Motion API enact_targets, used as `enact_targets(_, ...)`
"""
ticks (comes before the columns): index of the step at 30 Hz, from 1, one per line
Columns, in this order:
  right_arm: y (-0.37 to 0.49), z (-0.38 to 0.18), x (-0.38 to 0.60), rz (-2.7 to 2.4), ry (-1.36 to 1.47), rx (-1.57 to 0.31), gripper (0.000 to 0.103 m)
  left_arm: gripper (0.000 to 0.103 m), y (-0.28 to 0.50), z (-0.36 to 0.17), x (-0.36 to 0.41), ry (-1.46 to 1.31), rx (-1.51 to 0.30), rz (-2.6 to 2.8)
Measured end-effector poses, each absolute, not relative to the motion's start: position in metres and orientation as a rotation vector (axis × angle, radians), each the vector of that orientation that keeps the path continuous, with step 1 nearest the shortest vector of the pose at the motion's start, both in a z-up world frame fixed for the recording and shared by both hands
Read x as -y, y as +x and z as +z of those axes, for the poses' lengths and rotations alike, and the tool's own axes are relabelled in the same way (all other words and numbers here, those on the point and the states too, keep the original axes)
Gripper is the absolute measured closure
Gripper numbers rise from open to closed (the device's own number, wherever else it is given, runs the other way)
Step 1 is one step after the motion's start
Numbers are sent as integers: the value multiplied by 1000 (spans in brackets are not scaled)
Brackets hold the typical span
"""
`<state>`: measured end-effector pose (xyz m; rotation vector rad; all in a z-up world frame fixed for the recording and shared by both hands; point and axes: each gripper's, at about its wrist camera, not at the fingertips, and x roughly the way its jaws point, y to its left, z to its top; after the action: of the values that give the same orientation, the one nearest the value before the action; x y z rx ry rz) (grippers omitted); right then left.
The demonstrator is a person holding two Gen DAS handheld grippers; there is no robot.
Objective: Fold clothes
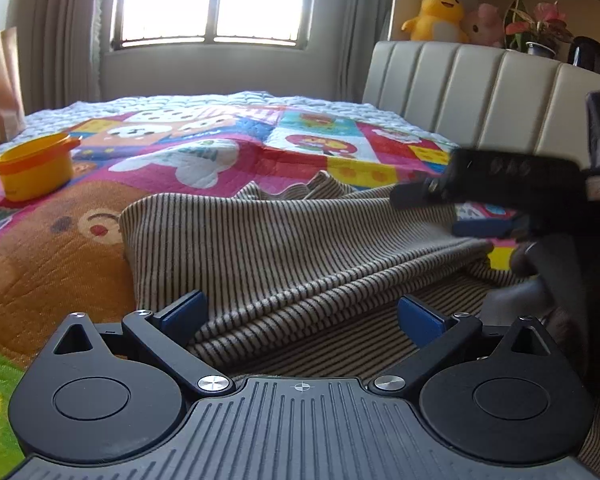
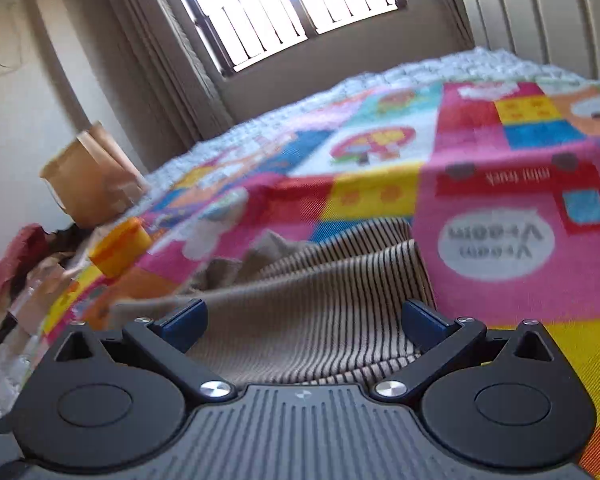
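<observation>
Both grippers hover low and wide open, the left [image 1: 300, 314] and right [image 2: 304, 318] gripping nothing, straddling the near folds of the striped top [image 1: 284, 240] rumpled on the quilt [image 1: 220, 148], seemingly lined up to pinch an edge.

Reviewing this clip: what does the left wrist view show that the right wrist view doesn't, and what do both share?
Left wrist only: the yellow duck plush, a pink plush and a potted plant above the headboard, plus the right gripper seen from the side. Right wrist only: a heap of clothes at the bed's edge. Both: the striped garment between open jaws, the orange tub, paper bag, colourful quilt and window.
</observation>
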<state>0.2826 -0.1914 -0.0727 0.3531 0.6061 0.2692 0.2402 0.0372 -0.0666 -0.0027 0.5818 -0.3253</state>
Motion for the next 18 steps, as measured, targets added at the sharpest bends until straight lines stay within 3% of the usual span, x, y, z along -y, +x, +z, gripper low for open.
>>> enact_targets(8,256,-51,175,309,124,-669,0,0,234,-62,-49,-55,-551,-331)
enact_targets(14,97,-2,173,413,-254,-443,0,0,162,-41,-82,-8,-600,-166)
enact_targets(18,15,-17,163,517,-417,-482,0,0,111,-33,-88,47,-603,-167)
